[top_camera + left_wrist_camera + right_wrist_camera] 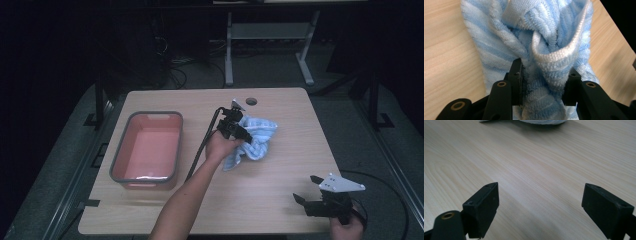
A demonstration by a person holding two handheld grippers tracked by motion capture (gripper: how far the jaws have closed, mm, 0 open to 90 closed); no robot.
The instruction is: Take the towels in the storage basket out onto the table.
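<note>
A light blue striped towel (258, 134) lies bunched near the middle of the wooden table (270, 200). My left gripper (244, 136) is on the towel's left side, and a hand holds it from below. In the left gripper view the towel (549, 30) is gathered into a thick fold between the two black jaws of the left gripper (544, 83), and both pads press into the cloth. My right gripper (306, 189) is at the table's near right corner, open and holding nothing. In the right gripper view its jaws (540, 202) stand wide over bare wood, with the towel's edge (541, 121) far off.
A grey-rimmed pink basin (120, 155) stands on the left half of the table, with nothing in it. A cable hole (251, 101) sits near the far edge. Beyond the table, a dark floor holds a desk frame (270, 35) and cables.
</note>
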